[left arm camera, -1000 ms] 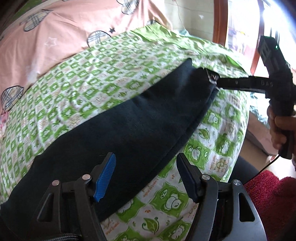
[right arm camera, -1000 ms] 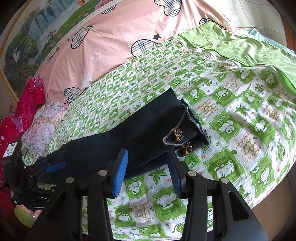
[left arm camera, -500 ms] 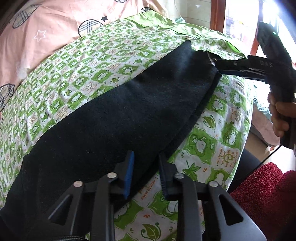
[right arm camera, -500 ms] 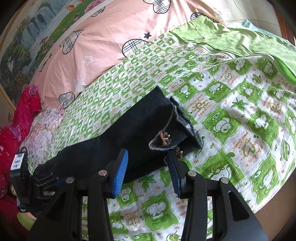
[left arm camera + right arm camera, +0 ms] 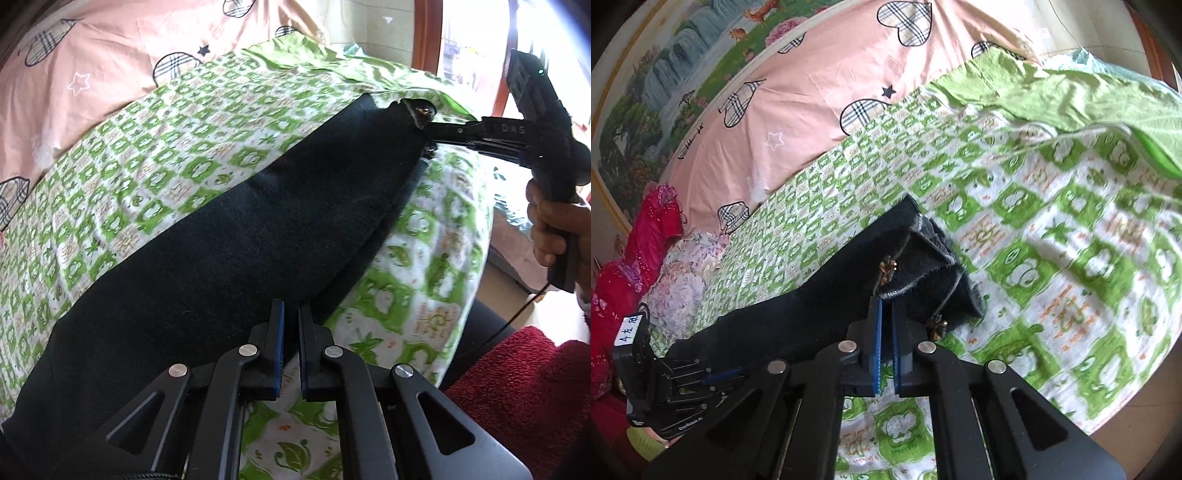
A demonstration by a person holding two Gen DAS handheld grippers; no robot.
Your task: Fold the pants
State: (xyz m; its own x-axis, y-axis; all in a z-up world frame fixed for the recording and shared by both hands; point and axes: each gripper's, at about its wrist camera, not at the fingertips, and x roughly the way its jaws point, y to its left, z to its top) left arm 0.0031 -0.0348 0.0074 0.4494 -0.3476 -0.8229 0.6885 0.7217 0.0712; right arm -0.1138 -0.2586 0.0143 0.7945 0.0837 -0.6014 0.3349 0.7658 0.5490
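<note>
Here your left gripper point(image 5: 290, 314) has its two blue-faced jaws pressed together on the near edge of the dark pants point(image 5: 229, 236), pinching the cloth close to the waist end, where the fabric spreads widest and darkest under the camera. From that pinch the pants run away as one long, narrowing band across the green-and-white frog-print sheet point(image 5: 155, 147) toward your right gripper point(image 5: 430, 131), which you hold by its handle in your right hand point(image 5: 554, 229). In the right wrist view that gripper point(image 5: 885, 304) also has its jaws brought together, clamped on the hem of the leg end, just below a small bronze bow ornament point(image 5: 887, 266); a second such ornament point(image 5: 937, 326) sits lower on the cuff, beside the right jaw. The cuff edges are lifted and folded open a little above the sheet. Beyond the pants, a plain green cover point(image 5: 1071, 96) lies along the far side, and a pink blanket point(image 5: 831, 74) with plaid hearts stretches behind the printed sheet. A dark red rug point(image 5: 524, 391) shows below the bed edge.
</note>
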